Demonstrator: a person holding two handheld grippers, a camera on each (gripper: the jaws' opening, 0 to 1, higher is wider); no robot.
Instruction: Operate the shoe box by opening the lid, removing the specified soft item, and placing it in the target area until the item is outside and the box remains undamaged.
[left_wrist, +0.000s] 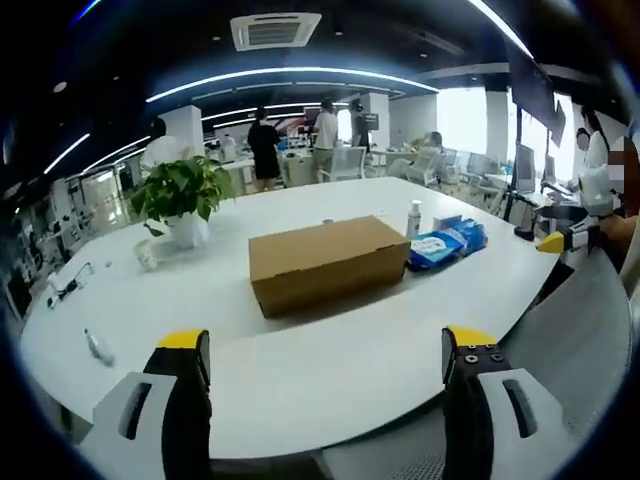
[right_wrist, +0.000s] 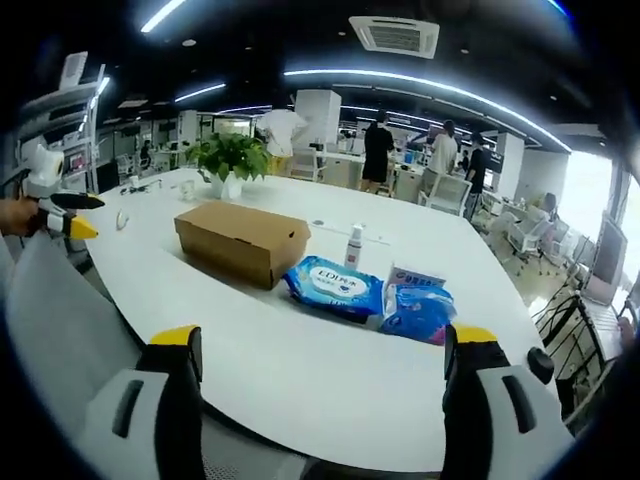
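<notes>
The brown shoe box (left_wrist: 328, 264) lay closed mid-table (left_wrist: 300, 370) — contents hidden. The left gripper (left_wrist: 325, 345) and right gripper (right_wrist: 322, 345) hung spread at the near edge, touching nothing. Blue wipe packs (right_wrist: 335, 287) sat right of the box.

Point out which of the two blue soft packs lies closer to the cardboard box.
The larger blue pack with the white oval label: it lies right beside the cardboard box, level with the small white bottle. The smaller blue pack lies beyond it, farther from the box.

Potted plant (left_wrist: 182, 196), spray bottle (right_wrist: 353, 247) and wipes packs (right_wrist: 334, 286) on table (left_wrist: 330, 360).
</notes>
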